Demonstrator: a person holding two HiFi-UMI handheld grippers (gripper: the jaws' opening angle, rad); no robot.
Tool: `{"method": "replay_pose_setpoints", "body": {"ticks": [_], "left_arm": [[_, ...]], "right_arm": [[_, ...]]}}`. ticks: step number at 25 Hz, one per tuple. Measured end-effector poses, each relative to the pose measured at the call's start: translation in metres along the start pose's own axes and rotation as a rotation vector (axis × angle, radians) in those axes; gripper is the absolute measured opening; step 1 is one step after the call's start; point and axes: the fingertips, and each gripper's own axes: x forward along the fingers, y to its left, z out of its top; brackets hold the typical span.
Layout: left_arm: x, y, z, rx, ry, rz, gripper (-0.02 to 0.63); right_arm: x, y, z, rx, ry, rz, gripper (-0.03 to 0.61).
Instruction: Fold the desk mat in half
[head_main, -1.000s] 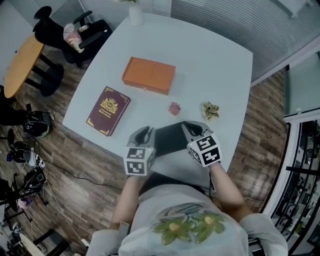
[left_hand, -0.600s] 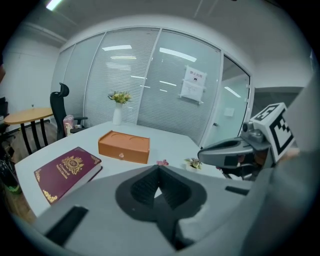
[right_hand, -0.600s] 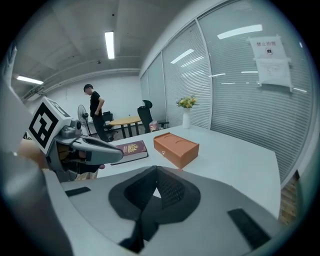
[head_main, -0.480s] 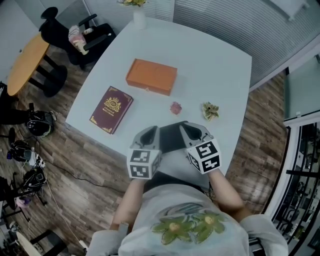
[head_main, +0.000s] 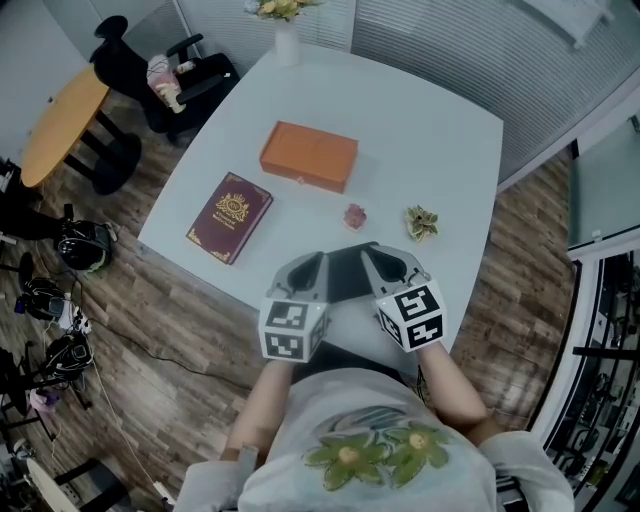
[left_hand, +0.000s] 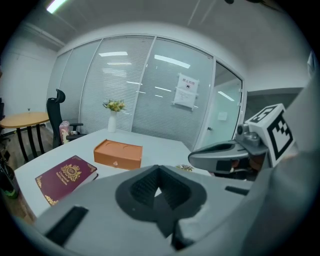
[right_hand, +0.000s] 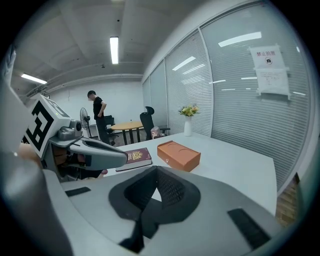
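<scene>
The desk mat (head_main: 345, 276) is a dark sheet at the near edge of the pale table (head_main: 430, 130), and its near edge is raised off the tabletop. My left gripper (head_main: 312, 263) is shut on the mat's left corner. My right gripper (head_main: 369, 256) is shut on the right corner. In the left gripper view the ribbed pads (left_hand: 145, 186) meet, and a dark strip of mat (left_hand: 162, 220) runs out below them. The right gripper view shows the same, with pads (right_hand: 172, 189) together over the mat's edge (right_hand: 142, 227). Most of the mat is hidden behind the grippers.
An orange box (head_main: 309, 155), a maroon book (head_main: 229, 216), a small pink item (head_main: 354, 216) and a gold-green ornament (head_main: 421, 222) lie beyond the mat. A vase of flowers (head_main: 287, 38) stands at the far edge. A chair (head_main: 150, 70) and a round wooden table (head_main: 60, 120) stand at the left.
Both grippers have risen together with the mat's near edge. The things on the table have not moved.
</scene>
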Motion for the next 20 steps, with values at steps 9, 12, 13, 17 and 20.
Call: {"method": "replay_pose_setpoints", "body": {"ticks": [9, 12, 13, 17, 20], "left_arm": [[-0.015, -0.011, 0.012, 0.014, -0.039, -0.021, 0.005], [-0.018, -0.013, 0.009, 0.022, -0.045, -0.027, 0.005], [-0.019, -0.015, 0.008, 0.024, -0.043, -0.028, 0.005], [-0.024, -0.019, 0.006, 0.031, -0.028, -0.033, 0.005], [-0.027, -0.019, 0.005, 0.029, -0.027, -0.032, 0.005]], "right_arm": [[-0.014, 0.014, 0.006, -0.029, -0.019, -0.004, 0.017], [-0.018, 0.016, 0.006, -0.033, -0.023, -0.006, 0.017], [-0.019, 0.016, 0.006, -0.033, -0.024, -0.007, 0.017], [-0.025, 0.018, 0.005, -0.033, -0.024, -0.01, 0.017], [-0.028, 0.019, 0.005, -0.035, -0.025, -0.013, 0.017]]}}
